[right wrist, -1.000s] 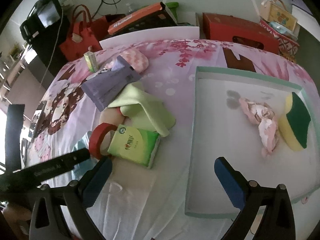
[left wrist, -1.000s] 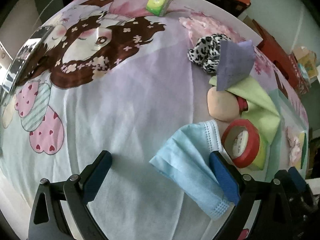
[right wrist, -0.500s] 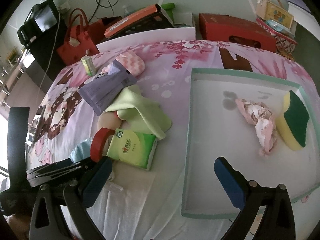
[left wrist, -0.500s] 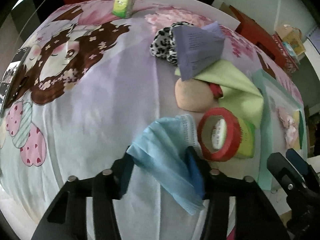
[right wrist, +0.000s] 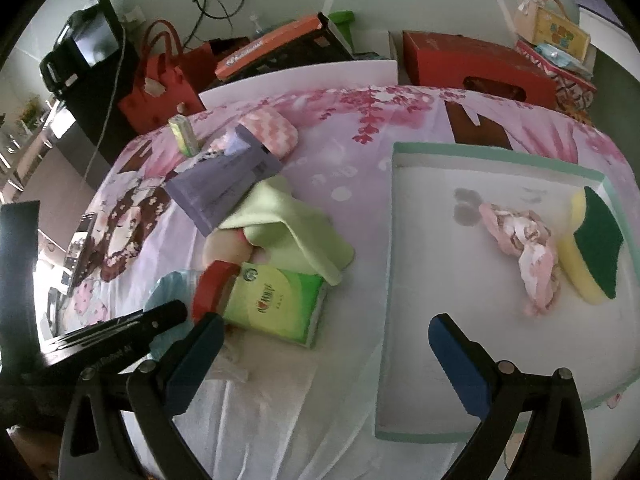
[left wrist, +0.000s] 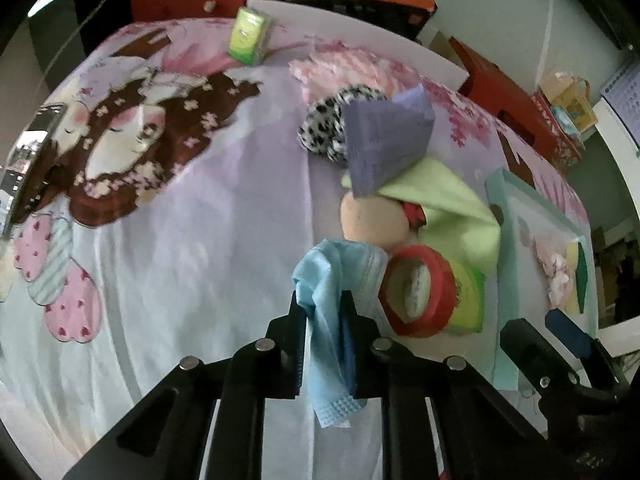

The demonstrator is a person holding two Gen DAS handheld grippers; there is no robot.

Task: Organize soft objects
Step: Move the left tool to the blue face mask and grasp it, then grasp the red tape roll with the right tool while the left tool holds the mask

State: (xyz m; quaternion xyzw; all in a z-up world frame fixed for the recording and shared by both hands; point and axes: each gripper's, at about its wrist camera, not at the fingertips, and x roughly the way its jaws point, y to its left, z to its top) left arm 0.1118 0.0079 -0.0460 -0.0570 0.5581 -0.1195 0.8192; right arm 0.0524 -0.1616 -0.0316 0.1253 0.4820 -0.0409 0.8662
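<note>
My left gripper (left wrist: 325, 300) is shut on a light blue face mask (left wrist: 326, 280), whose pinched edge bunches up between the fingers while the rest hangs down. The mask also shows in the right wrist view (right wrist: 168, 292), left of my open, empty right gripper (right wrist: 322, 334). A white tray with a teal rim (right wrist: 390, 240) holds a pink cloth (right wrist: 524, 248) and a yellow-green sponge (right wrist: 592, 244). A pile nearby holds a green cloth (left wrist: 452, 208), a peach plush (left wrist: 372, 220), a leopard scrunchie (left wrist: 324, 128) and a purple packet (left wrist: 384, 140).
A red tape roll (left wrist: 416, 292) and a green tissue pack (right wrist: 276, 304) lie beside the mask. A small green box (left wrist: 248, 36) and a pink pouch (right wrist: 272, 136) sit farther back. Red boxes and bags stand beyond the table edge.
My left gripper closed on the blue mask's edge and lifted it off the cloth, bunching it. The right gripper stayed open and barely moved.
</note>
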